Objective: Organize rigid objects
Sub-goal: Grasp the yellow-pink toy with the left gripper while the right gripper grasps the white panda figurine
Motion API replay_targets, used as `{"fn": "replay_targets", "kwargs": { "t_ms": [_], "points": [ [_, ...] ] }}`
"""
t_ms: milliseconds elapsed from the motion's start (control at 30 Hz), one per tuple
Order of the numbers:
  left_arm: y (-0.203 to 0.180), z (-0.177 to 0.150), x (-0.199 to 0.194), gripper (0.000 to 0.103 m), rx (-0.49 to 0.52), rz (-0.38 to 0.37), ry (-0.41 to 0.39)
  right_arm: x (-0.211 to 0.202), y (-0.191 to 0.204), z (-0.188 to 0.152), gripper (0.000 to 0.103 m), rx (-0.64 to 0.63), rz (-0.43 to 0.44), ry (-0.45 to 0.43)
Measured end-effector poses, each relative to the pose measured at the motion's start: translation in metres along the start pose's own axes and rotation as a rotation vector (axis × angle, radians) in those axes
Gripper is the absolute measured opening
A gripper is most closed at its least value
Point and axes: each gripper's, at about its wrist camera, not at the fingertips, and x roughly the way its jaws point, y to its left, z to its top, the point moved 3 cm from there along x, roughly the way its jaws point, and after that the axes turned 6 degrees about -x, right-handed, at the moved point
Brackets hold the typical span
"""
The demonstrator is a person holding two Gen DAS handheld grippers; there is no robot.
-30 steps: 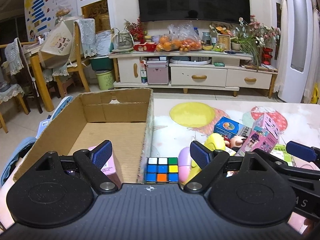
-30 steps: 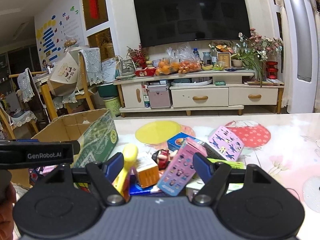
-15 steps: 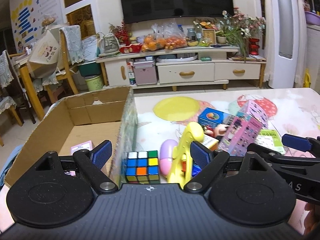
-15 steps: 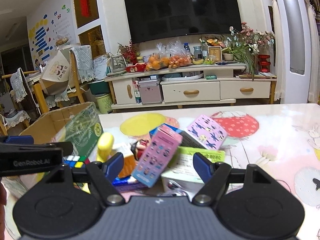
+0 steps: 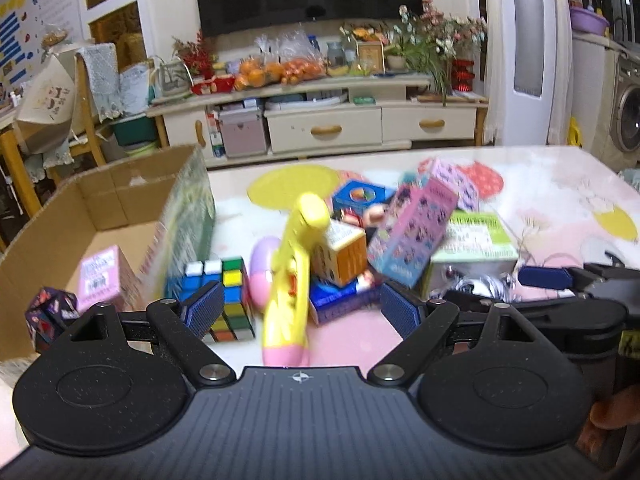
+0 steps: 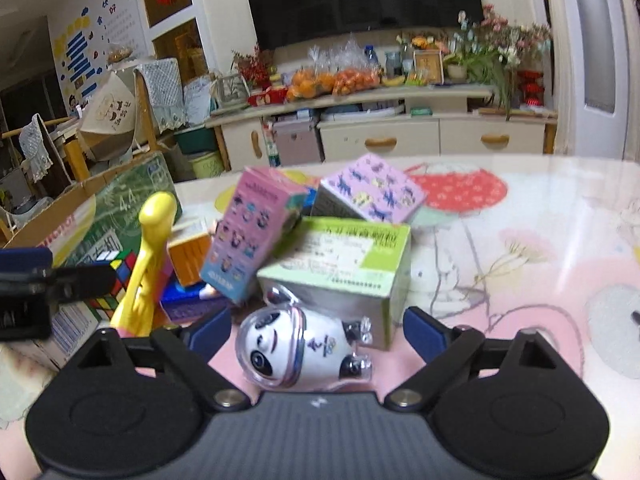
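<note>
A pile of toys and boxes lies on the table beside an open cardboard box (image 5: 104,204). My left gripper (image 5: 298,308) is open, with a yellow and pink toy (image 5: 294,276) between its fingers and a Rubik's cube (image 5: 232,300) just by the left finger. My right gripper (image 6: 318,330) is open around a white panda figure (image 6: 300,350). Behind the panda stand a green box (image 6: 344,256), a pink carton (image 6: 250,232) and a purple patterned box (image 6: 370,192). The cardboard box holds a pink box (image 5: 100,276) and a dark toy (image 5: 50,312).
An orange box (image 5: 342,252) and a blue box (image 5: 340,304) lie in the pile. The table (image 6: 520,240) has a pink patterned cloth. A TV cabinet (image 5: 360,124) and chairs stand beyond the far edge. The right gripper shows at the left view's right edge (image 5: 560,280).
Both grippers moved right and closer to the pile. The yellow toy now lies between my left fingers. The panda figure has come into view between my right fingers.
</note>
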Motion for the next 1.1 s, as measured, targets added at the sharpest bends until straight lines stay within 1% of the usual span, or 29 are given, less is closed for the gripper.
{"fn": "replay_targets", "kwargs": {
  "t_ms": [67,200,267,467,533,633,767,900,967,1000,1033,1067,1100],
  "points": [
    [-0.001,-0.002,0.005,0.103,0.006,0.013,0.005,0.004,0.001,-0.001,0.093,-0.006,0.019,0.011],
    [0.001,-0.002,0.017,0.097,-0.016,0.039,0.013,0.010,0.003,-0.003,0.093,-0.033,0.016,0.014],
    [-0.002,-0.003,0.019,0.096,-0.025,0.050,0.009,0.011,0.000,-0.003,0.091,-0.031,0.016,0.017],
    [-0.007,-0.005,0.031,0.093,0.007,0.082,0.016,0.014,-0.004,-0.002,0.092,-0.033,0.037,0.018],
    [-0.008,-0.005,0.036,0.091,0.010,0.101,0.021,0.016,-0.004,-0.003,0.092,-0.032,0.039,0.023],
    [-0.006,-0.006,0.048,0.083,0.000,0.120,0.041,0.019,-0.002,-0.004,0.093,-0.042,0.039,0.030],
    [-0.010,-0.003,0.059,0.082,0.028,0.148,0.014,0.021,-0.003,-0.008,0.094,-0.058,0.053,0.046],
    [-0.013,0.000,0.070,0.083,0.054,0.163,0.002,0.020,0.000,-0.011,0.093,-0.111,0.042,0.050],
    [-0.012,0.000,0.077,0.083,0.056,0.162,0.025,0.019,0.002,-0.013,0.091,-0.126,0.036,0.048],
    [-0.012,0.000,0.079,0.082,0.049,0.166,0.020,0.018,0.001,-0.013,0.089,-0.126,0.043,0.048],
    [-0.011,0.001,0.082,0.081,0.043,0.170,0.018,0.017,0.002,-0.013,0.085,-0.126,0.049,0.048],
    [-0.010,0.003,0.084,0.075,0.037,0.169,0.019,0.016,0.002,-0.013,0.078,-0.126,0.053,0.048],
    [-0.008,0.005,0.087,0.067,0.029,0.164,0.021,0.016,0.002,-0.012,0.077,-0.129,0.055,0.049]
  ]
}}
